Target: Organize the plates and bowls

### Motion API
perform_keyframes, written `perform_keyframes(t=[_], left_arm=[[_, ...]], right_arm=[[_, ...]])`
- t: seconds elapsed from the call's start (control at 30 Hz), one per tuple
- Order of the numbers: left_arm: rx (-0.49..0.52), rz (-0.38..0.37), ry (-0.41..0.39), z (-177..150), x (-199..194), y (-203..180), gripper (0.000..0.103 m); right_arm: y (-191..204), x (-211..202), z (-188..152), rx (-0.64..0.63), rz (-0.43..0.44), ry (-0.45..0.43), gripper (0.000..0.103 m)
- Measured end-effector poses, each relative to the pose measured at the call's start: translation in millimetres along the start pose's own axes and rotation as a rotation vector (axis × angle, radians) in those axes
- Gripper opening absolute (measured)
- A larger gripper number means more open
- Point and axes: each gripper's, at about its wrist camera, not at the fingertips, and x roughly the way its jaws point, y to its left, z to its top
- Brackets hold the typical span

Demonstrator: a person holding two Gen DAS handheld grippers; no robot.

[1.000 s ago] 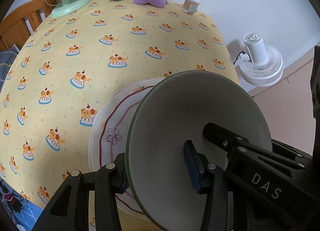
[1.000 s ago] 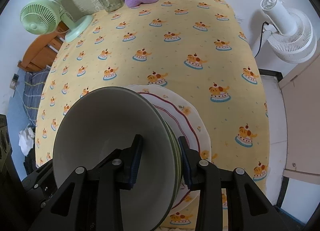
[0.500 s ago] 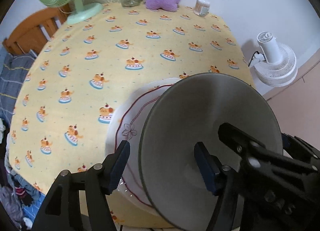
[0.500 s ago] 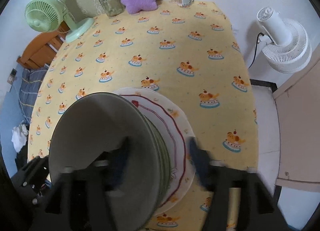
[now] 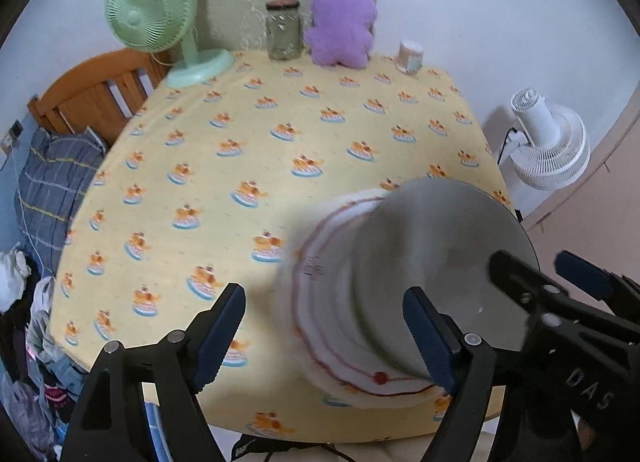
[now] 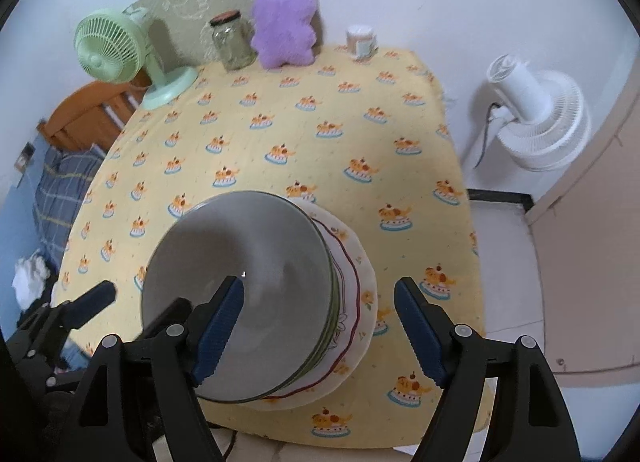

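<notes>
Both fingers (image 6: 218, 328) spread wide around grey bowl (image 6: 240, 294) stacked on plate (image 6: 360, 290).

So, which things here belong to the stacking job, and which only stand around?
Job: grey bowl, white plate with red rim under it, both tongs open.

Around: green fan, glass jar, purple plush, small cup, white floor fan.
</notes>
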Motion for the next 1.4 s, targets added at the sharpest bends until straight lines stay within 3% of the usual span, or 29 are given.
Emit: perform_keyframes(t=[0.23,0.43,0.73,0.8,0.93,1.03,1.4], left_arm=[[0.029,-0.053,-0.114,3,-31,46,0.082],[0.072,-0.109,-0.2,3,-48,93,0.083],[0.114,-0.016,-0.305,-24,-51,142,0.086],[0.128,0.006,-0.372,-38,-49,147,0.088],[0.102,0.016,-0.344,-53,-38,153,0.088],[0.103,0.023,-0.374,-65,-43,154,0.089],[0.062,-0.006,-0.373,-99,-46,156,0.093]], right_arm=[[34,-42,-8,0.077,-0.096,-0.13,0.08],[74,-54,-25,0.13,-0.098,-0.202,0.08],[124,-44,-58,0.13,-0.071,-0.281,0.08],[128,-41,-65,0.122,-0.066,-0.301,0.08],[132,-30,-82,0.093,-0.082,-0.317,0.08],[134,-27,-95,0.086,-0.072,-0.325,0.08],[139,-36,-129,0.067,-0.072,-0.367,0.088]])
